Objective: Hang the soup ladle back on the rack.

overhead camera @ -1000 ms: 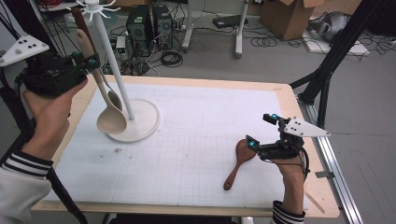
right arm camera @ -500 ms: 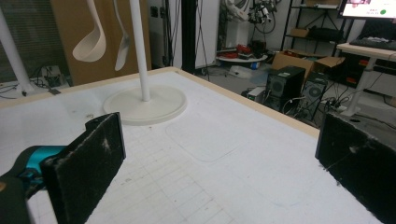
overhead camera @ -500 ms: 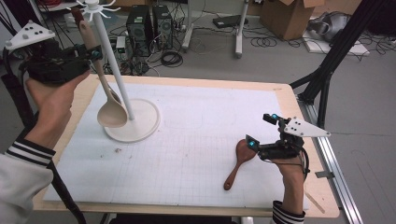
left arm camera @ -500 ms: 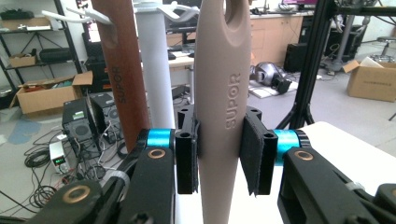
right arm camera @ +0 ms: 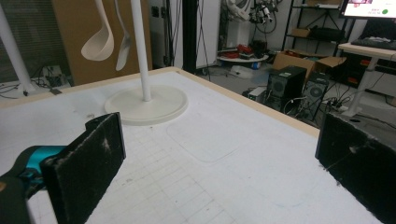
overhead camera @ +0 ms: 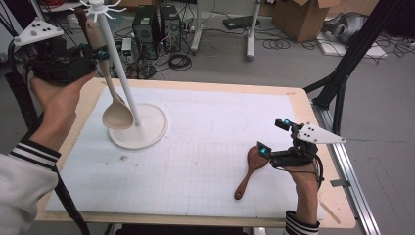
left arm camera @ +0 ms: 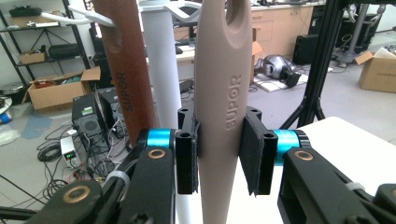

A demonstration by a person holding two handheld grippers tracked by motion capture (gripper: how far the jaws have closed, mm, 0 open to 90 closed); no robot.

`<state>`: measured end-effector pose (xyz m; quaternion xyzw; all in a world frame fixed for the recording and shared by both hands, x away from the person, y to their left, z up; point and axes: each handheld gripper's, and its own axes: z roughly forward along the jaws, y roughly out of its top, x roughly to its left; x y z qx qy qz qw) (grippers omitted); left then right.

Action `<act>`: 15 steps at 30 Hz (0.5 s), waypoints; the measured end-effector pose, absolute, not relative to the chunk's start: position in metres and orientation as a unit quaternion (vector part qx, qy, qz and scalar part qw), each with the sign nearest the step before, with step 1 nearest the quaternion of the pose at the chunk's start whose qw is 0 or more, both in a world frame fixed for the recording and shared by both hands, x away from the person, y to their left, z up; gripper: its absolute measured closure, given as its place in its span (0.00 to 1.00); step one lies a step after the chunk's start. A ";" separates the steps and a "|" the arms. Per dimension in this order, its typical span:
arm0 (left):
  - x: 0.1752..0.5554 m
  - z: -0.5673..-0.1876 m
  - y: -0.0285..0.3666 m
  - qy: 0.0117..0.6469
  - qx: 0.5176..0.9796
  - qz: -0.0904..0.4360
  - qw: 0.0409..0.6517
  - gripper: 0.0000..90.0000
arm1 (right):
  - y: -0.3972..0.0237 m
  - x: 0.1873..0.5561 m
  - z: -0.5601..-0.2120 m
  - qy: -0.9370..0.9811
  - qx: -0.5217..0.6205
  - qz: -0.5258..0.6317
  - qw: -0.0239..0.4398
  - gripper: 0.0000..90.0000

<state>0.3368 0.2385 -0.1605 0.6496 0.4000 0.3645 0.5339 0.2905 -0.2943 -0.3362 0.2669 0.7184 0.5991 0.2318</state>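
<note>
Cables, computer towers and cardboard boxes crowd the floor behind a wooden worktop (overhead camera: 313, 105) covered by a white gridded mat (overhead camera: 205, 142). Near the worktop's far left corner stands a white rack (overhead camera: 120, 73): a round base on the mat, a thin upright pole and small hooks at the top. The left gripper (overhead camera: 95, 53), held up in the person's left hand (overhead camera: 56, 98) above the left edge of the worktop, pinches the handle of a beige ladle (overhead camera: 113, 105). In the left gripper view the two black pads press on either side of that handle (left arm camera: 219, 116), which runs upright between them, with the slot at its top end just above the grip. The ladle's bowl hangs below the gripper, close beside the pole and over the left part of the rack's base. A brown-handled utensil (left arm camera: 126, 70) hangs from a rack hook just to the left of the beige handle in that view, with the white pole between the two. Near the worktop's right edge, toward its near side, the right gripper (overhead camera: 271, 139) sits low over the mat with its jaws spread wide and nothing between them; the right gripper view shows bare mat between its pads. A brown wooden spatula (overhead camera: 249, 169) lies flat on the mat, its blade touching or just beside the nearer jaw tip and its handle slanting toward the near edge.
</note>
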 end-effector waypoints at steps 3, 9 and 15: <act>0.339 -0.160 0.238 0.402 0.651 0.366 0.530 0.77 | -0.294 0.290 -0.336 0.719 0.266 0.600 0.230 0.00; 0.342 -0.160 0.236 0.406 0.649 0.369 0.528 0.77 | -0.293 0.291 -0.336 0.719 0.267 0.599 0.231 0.00; 0.345 -0.157 0.237 0.410 0.645 0.373 0.527 0.77 | -0.293 0.290 -0.336 0.720 0.266 0.598 0.230 0.00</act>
